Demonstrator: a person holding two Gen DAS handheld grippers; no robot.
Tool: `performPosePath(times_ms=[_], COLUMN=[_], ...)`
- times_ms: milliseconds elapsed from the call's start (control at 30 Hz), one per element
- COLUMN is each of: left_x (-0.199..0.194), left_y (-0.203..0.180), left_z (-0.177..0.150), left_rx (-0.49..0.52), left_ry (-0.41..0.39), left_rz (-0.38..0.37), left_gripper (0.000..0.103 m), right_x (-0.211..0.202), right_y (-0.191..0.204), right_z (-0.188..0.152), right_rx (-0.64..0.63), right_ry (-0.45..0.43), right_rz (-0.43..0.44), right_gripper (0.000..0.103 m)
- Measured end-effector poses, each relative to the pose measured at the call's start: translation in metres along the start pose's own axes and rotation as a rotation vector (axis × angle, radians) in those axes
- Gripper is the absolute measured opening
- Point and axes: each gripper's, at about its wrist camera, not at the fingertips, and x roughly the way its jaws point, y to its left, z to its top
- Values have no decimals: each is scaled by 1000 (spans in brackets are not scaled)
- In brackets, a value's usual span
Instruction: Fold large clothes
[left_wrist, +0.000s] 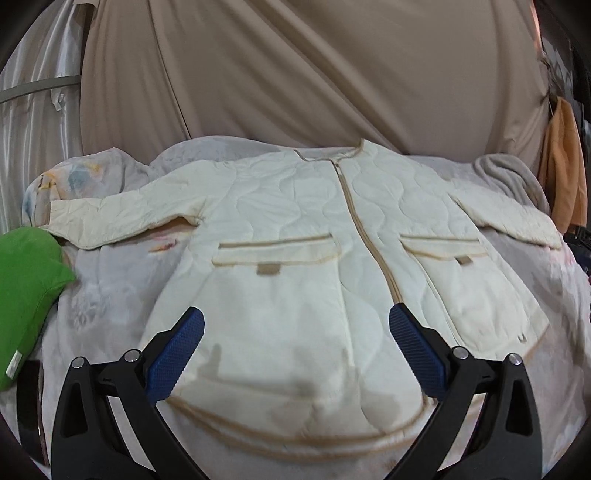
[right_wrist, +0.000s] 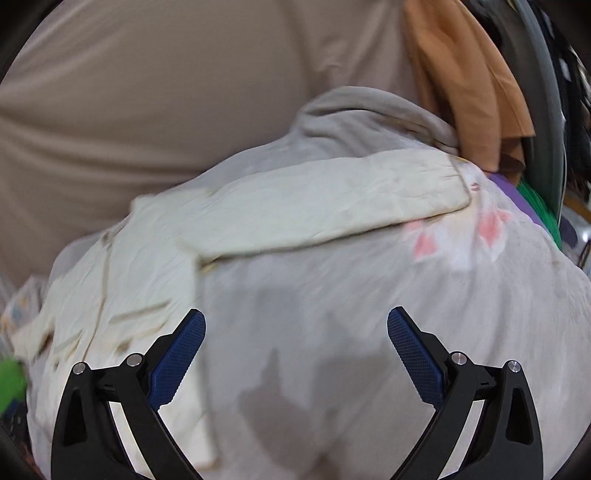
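A cream quilted jacket (left_wrist: 295, 229) with tan zipper and trim lies flat, front up, on a pale grey bedcover (left_wrist: 103, 288), both sleeves spread out to the sides. My left gripper (left_wrist: 295, 321) hovers open above the jacket's lower hem, nothing between its blue pads. In the right wrist view the jacket's right sleeve (right_wrist: 314, 199) stretches across the upper middle, the jacket body at the left. My right gripper (right_wrist: 295, 325) is open over the bare bedcover (right_wrist: 369, 314) below that sleeve, holding nothing. This view is motion-blurred.
A green cushion (left_wrist: 26, 295) lies at the bed's left edge. A beige curtain (left_wrist: 295, 74) hangs behind the bed. An orange cloth (right_wrist: 461, 81) hangs at the right, with dark clutter beside it. A folded grey blanket (right_wrist: 369, 110) sits past the right sleeve.
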Motion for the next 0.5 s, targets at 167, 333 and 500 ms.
performPosePath(times_ms=[167,333,500], left_x=[39,74,96], left_y=[19,25,31], left_z=[21,29,43], left_rx=[-34,8,29], left_ry=[51,82,91], left_rz=[6,59,73], left_gripper=[98,98,98], right_x=[66,114,139], right_y=[-85,-136,-134], right_z=[53,75,95], right_rx=[236,414,469], right_ry=[15,22,-14], right_rz=[-15,-34,-21], right_gripper=[93,73,10])
